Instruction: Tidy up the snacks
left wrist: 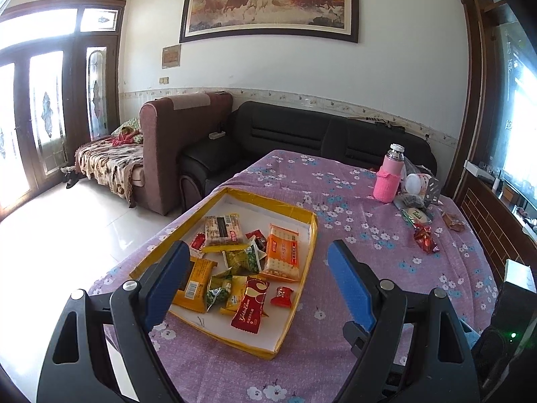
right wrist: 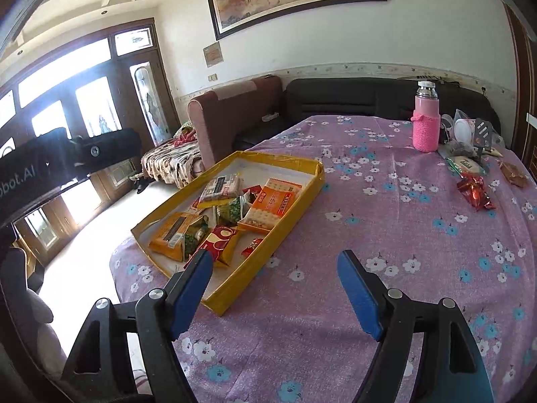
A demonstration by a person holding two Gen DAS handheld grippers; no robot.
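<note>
Left gripper is hovering with jaws spread wide, gripping nothing. Directly ahead of it, the yellow tray is holding the snack packets; the orange cracker pack is lying just past its fingertips. Right gripper is likewise hanging spread and empty, the tray sitting ahead-left, a red wrapped snack lying loose well off ahead-right near the pink bottle.
</note>
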